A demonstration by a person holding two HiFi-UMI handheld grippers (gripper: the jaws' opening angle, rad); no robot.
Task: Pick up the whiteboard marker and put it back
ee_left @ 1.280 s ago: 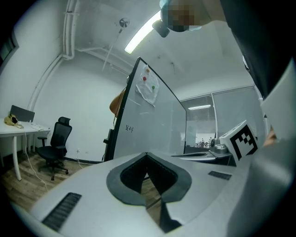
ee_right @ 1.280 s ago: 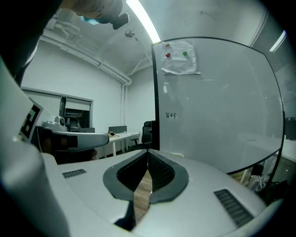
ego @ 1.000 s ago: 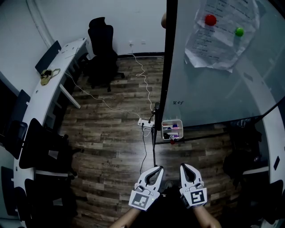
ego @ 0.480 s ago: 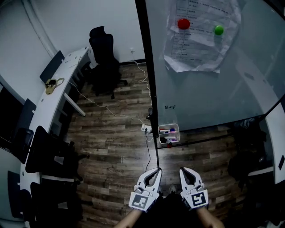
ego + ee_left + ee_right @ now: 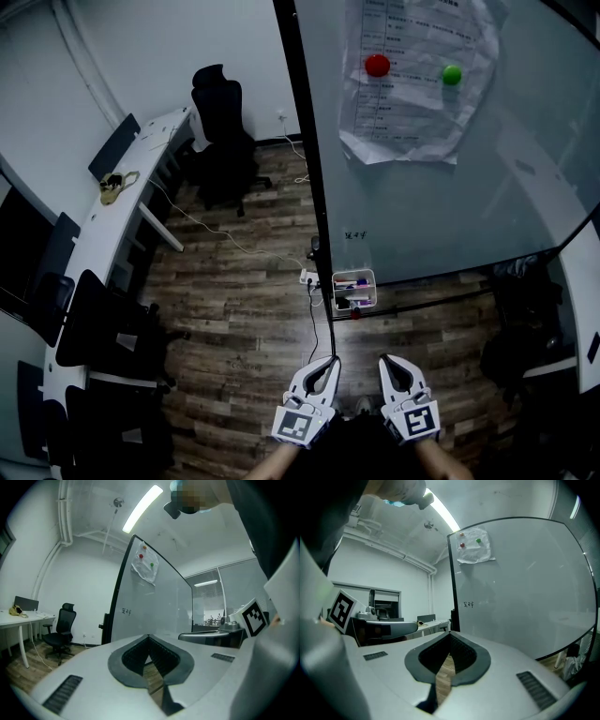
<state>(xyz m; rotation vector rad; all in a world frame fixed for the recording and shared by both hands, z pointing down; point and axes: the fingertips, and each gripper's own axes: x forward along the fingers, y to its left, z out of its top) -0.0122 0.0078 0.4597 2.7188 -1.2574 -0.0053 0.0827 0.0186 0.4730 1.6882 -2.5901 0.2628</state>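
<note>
You're carrying the left claw and right claw shut and empty, low, because the marker sits at twelve o'clock in the whiteboard's basket.

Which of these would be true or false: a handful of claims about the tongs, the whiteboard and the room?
1. Both the left tongs and the right tongs are shut and empty. True.
2. A paper is pinned to the whiteboard by a red magnet and a green magnet. True.
3. The marker basket sits on the desk. False: it is at the whiteboard's bottom corner.
4. The chair stands right of the whiteboard. False: it is on the left, by the desk.
</note>
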